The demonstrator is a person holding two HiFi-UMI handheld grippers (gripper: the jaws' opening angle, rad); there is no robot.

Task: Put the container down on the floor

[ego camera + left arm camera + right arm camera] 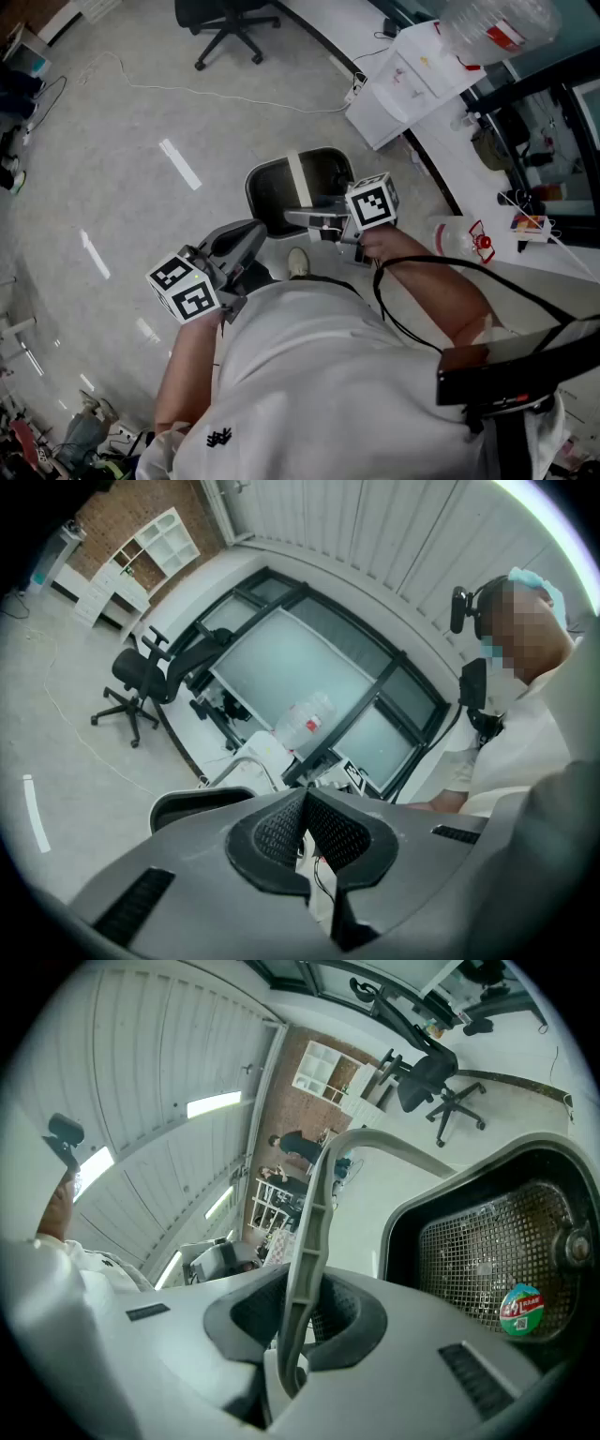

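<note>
Shirt (309, 375), white and worn by the person holding both tools, fills the lower part of the head view. Beyond it spreads the pale grey floor (122, 141), with a thin cable (187, 91) trailing across it. A white desk (459, 178) curves along the right side, and a black office chair (225, 23) stands well away at the far end of the room.

The container (272, 192), a dark bin with a pale rim and a mesh lining inside, sits out in front of the person, just past a shoe (298, 262). It is hung by its pale handle (300, 178), which arches up over the opening. I cannot tell whether its base touches the floor.

The right gripper (295, 219) is clamped on that handle; its own view shows the pale strip (314, 1241) pinched between both dark pads (258, 1321). The left gripper (253, 234) hangs beside it, off to the left and apart from the bin, with its jaws pressed together on nothing (305, 803).

A round green and red sticker (520, 1312) lies on the mesh inside the bin.
</note>
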